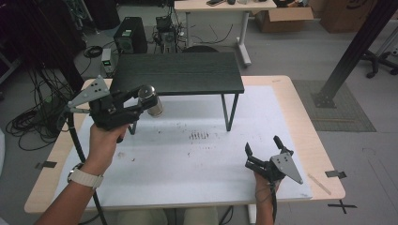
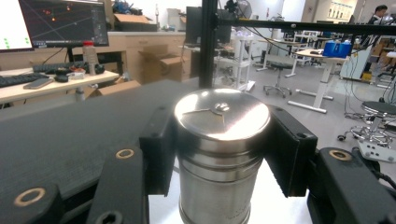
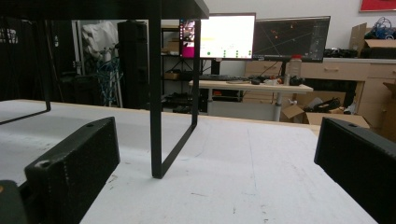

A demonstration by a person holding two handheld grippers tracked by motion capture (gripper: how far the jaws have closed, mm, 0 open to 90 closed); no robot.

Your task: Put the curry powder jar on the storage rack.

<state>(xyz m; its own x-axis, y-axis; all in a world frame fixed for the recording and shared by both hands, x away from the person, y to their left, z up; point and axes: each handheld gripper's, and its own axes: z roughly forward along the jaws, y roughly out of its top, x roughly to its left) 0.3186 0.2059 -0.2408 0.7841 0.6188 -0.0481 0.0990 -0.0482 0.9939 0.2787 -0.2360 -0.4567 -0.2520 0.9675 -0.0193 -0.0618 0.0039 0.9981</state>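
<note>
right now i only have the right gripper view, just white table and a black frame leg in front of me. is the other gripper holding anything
Observer: Yes. The left gripper is shut on a steel canister, jaws pressed on both its sides.
Operator: where is it, on the table?
Observer: No, lifted above the white mat, near the left front edge of the black shelf.
Operator: and mine, from above?
Observer: The right gripper is open, low over the mat's right front part, holding nothing.
</note>
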